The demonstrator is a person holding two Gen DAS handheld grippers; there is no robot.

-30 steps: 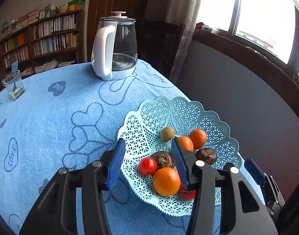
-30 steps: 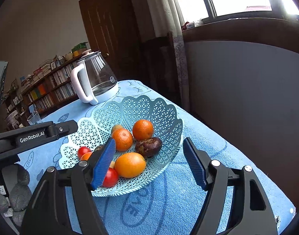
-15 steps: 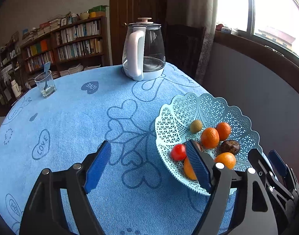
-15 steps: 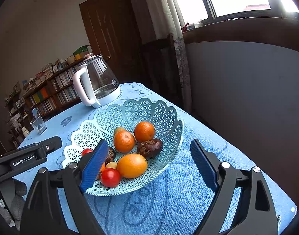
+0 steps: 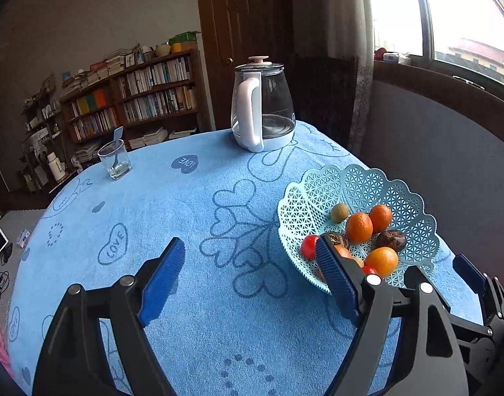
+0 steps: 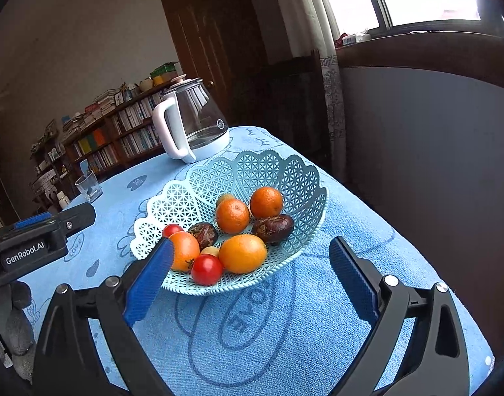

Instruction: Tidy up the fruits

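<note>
A pale blue lattice basket rests on the blue towel-covered table. Inside lie several oranges, red tomatoes, two dark brown fruits and a small green one. My right gripper hovers just in front of the basket's near rim, its jaws still opening, with nothing pressed between the pads. My left gripper is open and empty over bare cloth to the left of the basket; its right finger overlaps the basket's near-left rim in view.
A glass kettle with a white handle stands at the table's far edge. A small glass holding a spoon sits far left. The table's right edge drops off beside a grey wall under the window. Bookshelves fill the background.
The left gripper drew back out of the basket, swung left and opened wide, leaving fruit behind. The right gripper's jaws spread wider while it stayed near the basket's front.
</note>
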